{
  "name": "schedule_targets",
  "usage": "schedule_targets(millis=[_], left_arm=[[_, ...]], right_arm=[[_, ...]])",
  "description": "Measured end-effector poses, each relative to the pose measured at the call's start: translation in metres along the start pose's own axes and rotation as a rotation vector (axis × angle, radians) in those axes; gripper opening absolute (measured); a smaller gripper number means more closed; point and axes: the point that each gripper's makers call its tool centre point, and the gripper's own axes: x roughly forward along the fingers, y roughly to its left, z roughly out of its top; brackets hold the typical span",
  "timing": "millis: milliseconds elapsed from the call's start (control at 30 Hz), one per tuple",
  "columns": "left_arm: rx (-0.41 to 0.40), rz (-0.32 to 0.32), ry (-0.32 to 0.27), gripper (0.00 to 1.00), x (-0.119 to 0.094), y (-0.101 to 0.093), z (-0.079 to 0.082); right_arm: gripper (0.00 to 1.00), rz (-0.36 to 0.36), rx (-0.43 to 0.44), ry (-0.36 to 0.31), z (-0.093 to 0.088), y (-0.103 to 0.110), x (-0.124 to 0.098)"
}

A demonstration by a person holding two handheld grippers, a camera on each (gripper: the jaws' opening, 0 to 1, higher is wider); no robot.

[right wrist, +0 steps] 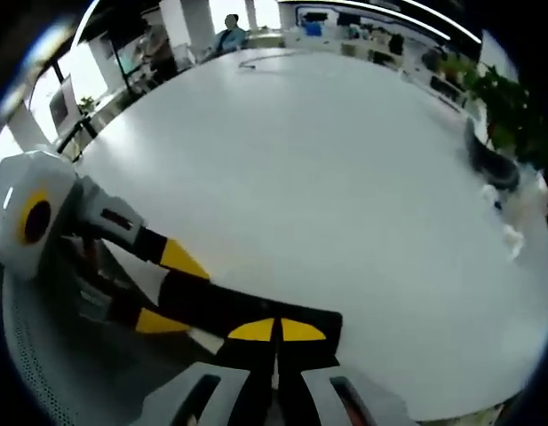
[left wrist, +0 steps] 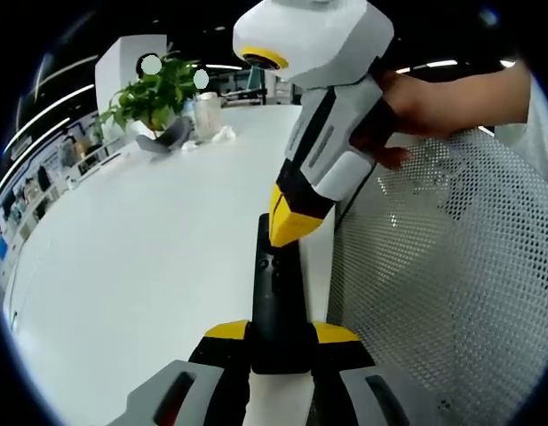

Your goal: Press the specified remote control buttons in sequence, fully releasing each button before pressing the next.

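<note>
A slim black remote (left wrist: 278, 297) lies lengthwise at the right edge of the white table (left wrist: 149, 248). My left gripper (left wrist: 281, 334) is shut on the remote's near end, one yellow tip on each side. My right gripper (left wrist: 291, 222), held by a hand (left wrist: 420, 102), comes down from above with its jaws together, its yellow tip touching the remote's upper face near the far end. In the right gripper view the right gripper (right wrist: 275, 330) is shut, its tips resting on the remote (right wrist: 216, 306). The left gripper (right wrist: 170, 289) clamps it from the left.
A potted plant (left wrist: 154, 93), a white cup (left wrist: 207, 115) and crumpled tissue (left wrist: 225, 135) stand at the table's far end. A white mesh chair back (left wrist: 433, 266) is close on the right. A person (right wrist: 229, 35) sits beyond the table.
</note>
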Motion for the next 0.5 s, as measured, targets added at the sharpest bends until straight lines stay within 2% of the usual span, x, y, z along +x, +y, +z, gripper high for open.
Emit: schedule_targets(millis=[67,133,167,233,333,400,500], left_arm=[[0.001,-0.002,0.001,0.24,0.0,0.0,0.0],[0.003,-0.006,0.002,0.24,0.0,0.0,0.0],[0.002,-0.006,0.003,0.24,0.0,0.0,0.0],[0.003,-0.007,0.005,0.24,0.0,0.0,0.0],[0.007,-0.011,0.005,0.24,0.001,0.0,0.001],[0.008,-0.012,0.007,0.24,0.001,-0.001,0.001],[0.01,-0.016,0.006,0.24,0.001,-0.001,0.001]], right_arm=[[0.0,-0.016,-0.034,0.01,0.001,0.0,0.0],[0.0,-0.033,-0.087,-0.045,0.009,-0.001,-0.001],[0.0,-0.026,-0.083,-0.053,0.01,0.001,-0.002],[0.0,0.001,-0.05,-0.057,0.011,0.004,-0.003],[0.0,0.082,0.037,-0.036,0.009,0.013,-0.001],[0.0,0.122,0.077,-0.063,0.014,0.016,-0.003],[0.0,0.133,0.1,-0.067,0.014,0.015,-0.004]])
